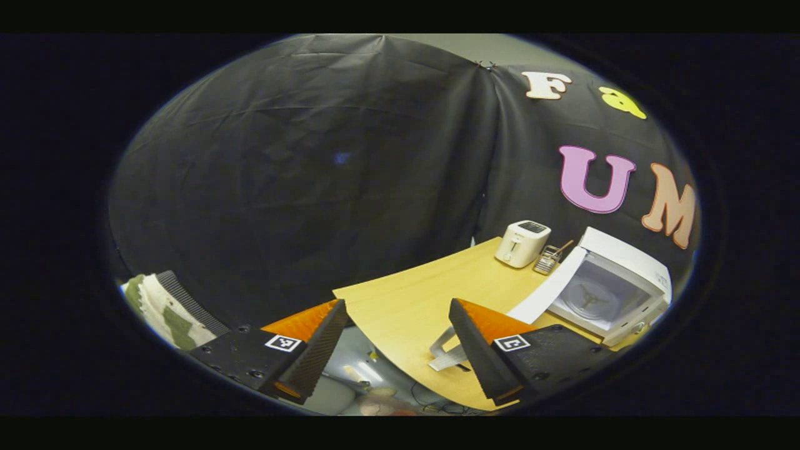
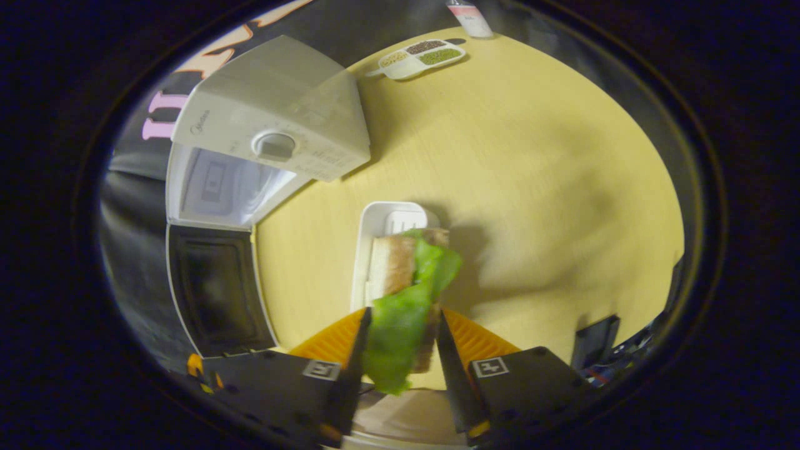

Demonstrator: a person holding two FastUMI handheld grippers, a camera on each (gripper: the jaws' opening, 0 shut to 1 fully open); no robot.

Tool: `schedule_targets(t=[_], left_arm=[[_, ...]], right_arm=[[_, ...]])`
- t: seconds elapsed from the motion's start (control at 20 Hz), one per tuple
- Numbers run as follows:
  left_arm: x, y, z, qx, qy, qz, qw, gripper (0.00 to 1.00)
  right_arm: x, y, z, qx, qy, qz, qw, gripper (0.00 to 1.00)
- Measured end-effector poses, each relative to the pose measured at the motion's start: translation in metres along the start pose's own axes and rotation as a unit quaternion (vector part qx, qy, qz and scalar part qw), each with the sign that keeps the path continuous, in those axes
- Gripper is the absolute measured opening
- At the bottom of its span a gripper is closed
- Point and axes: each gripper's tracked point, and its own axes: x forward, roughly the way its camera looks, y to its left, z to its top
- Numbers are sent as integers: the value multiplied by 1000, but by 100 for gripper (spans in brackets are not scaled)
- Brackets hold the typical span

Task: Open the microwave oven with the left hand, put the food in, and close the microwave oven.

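Microwave [image 2: 275, 125] door [image 2: 215, 290] hangs wide open, cavity [image 2: 219, 184] exposed — opening looks done. Right gripper [image 2: 400, 350] has its fingers clamped on the sandwich [image 2: 400, 294], lettuce spilling out, held above the white tray [image 2: 384, 231] on the table [image 2: 531, 187], near the oven, likely ready for loading. Left gripper [image 1: 397, 340] sits well back, fingers spread and holding nothing — probably clearing the way.
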Motion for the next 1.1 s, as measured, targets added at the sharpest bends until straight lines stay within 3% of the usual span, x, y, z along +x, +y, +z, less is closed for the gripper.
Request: schedule_targets(t=[0.05, 0.1, 0.15, 0.2, 0.25, 0.3, 0.35, 0.4, 0.45, 0.5, 0.55, 0.6, 0.85, 1.1], left_arm=[[1, 0, -1, 3, 3, -5, 1000, 96], [2, -2, -2, 5, 7, -11, 1000, 93], [4, -3, -2, 6, 12, -21, 1000, 96], [10, -5, -3, 6, 16, -33, 999, 93], [15, -7, -4, 8, 21, -43, 999, 96], [24, -13, -6, 12, 26, -55, 998, 96], [34, -22, -5, 18, 33, -69, 997, 96], [42, -28, -6, 24, 38, -83, 996, 99], [50, -33, -5, 30, 42, -96, 994, 94], [55, -35, -7, 34, 46, -110, 992, 94], [61, -39, -6, 38, 50, -124, 990, 99], [66, -42, -6, 42, 52, -136, 988, 94], [91, -57, -8, 61, 71, -196, 976, 96], [114, -68, -7, 83, 79, -235, 965, 94]], right_arm=[[-1, 0, 2, 3, -4, 1, 1000, 51], [-6, 3, 4, 8, -16, 4, 1000, 50], [-5, 3, 4, 2, -27, 1, 1000, 43], [-9, 3, 4, 3, -39, -1, 999, 43], [-12, 6, 5, 7, -52, 1, 999, 50], [-16, 10, 7, 15, -64, 6, 998, 43], [-22, 11, 10, 32, -79, 6, 996, 49], [-27, 17, 12, 56, -96, 17, 994, 43], [-35, 21, 14, 74, -110, 27, 991, 37], [-44, 23, 15, 90, -126, 36, 987, 37], [-53, 28, 17, 103, -142, 42, 984, 31], [-59, 33, 18, 114, -155, 49, 980, 37], [-103, 75, 10, 160, -218, 102, 957, 37], [-107, 111, -30, 163, -249, 107, 948, 37]])
